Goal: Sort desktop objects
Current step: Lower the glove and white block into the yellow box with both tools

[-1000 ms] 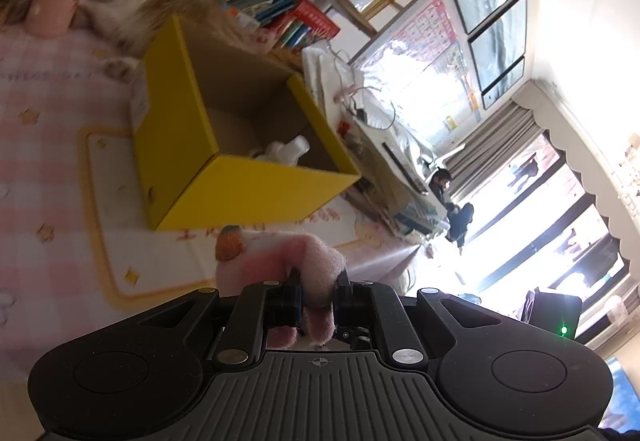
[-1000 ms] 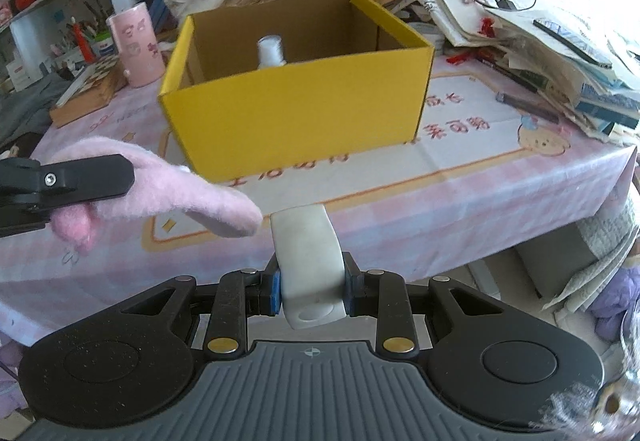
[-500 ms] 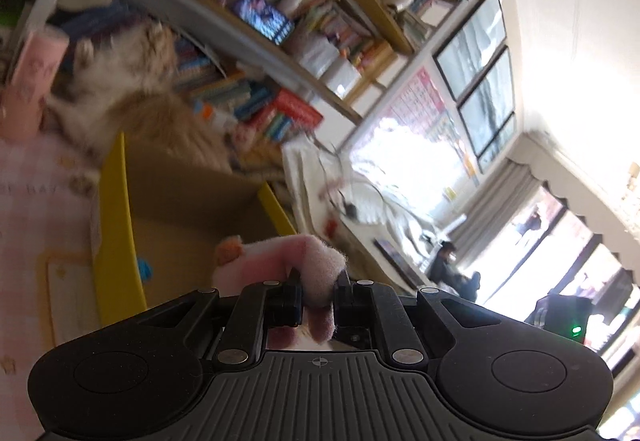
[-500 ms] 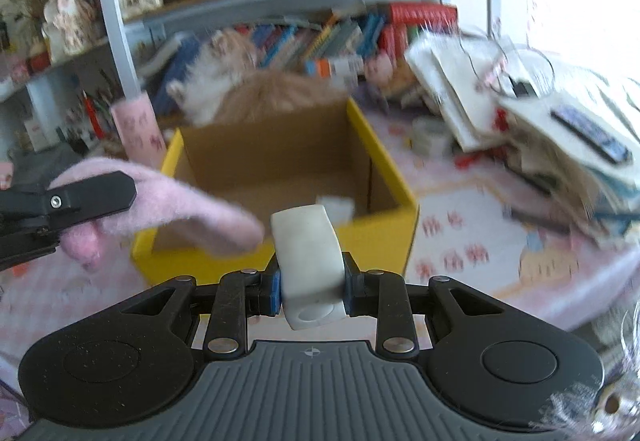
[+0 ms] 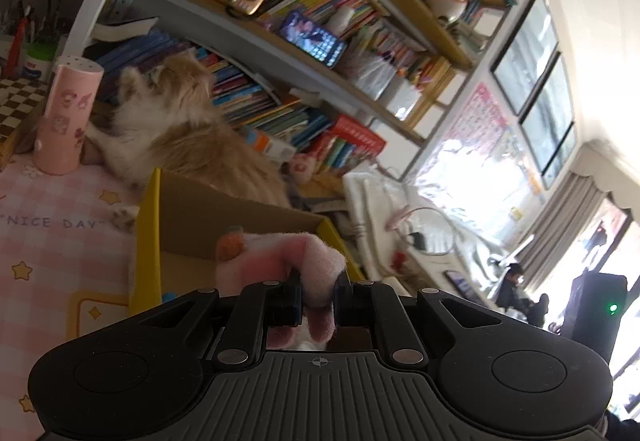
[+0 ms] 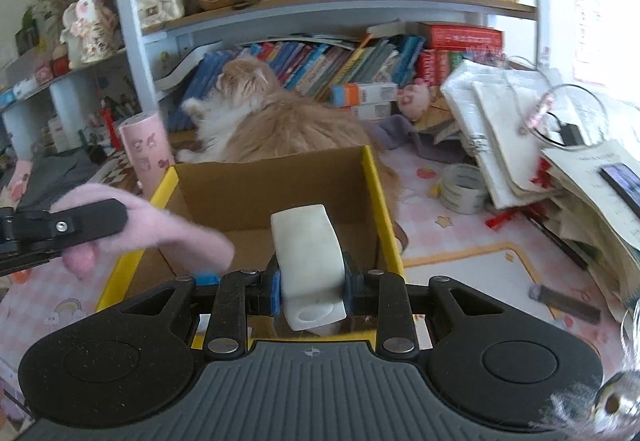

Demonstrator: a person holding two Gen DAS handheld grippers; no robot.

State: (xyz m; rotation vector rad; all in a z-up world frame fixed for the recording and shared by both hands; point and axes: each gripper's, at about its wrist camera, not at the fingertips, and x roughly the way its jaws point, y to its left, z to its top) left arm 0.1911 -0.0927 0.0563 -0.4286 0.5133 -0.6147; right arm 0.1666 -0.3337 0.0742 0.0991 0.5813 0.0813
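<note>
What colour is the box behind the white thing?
The box is yellow outside and plain brown cardboard inside, clearest from the right wrist view.

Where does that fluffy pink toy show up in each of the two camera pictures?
Left wrist view: pink plush toy at bottom centre, pinched in the left gripper.
Right wrist view: toy at left edge, reaching over the box.
Shared landmark: yellow cardboard box.

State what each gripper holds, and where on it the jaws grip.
Left gripper: pink plush toy, pinched at one end. Right gripper: white bottle-like object, clamped across its sides near one end.
</note>
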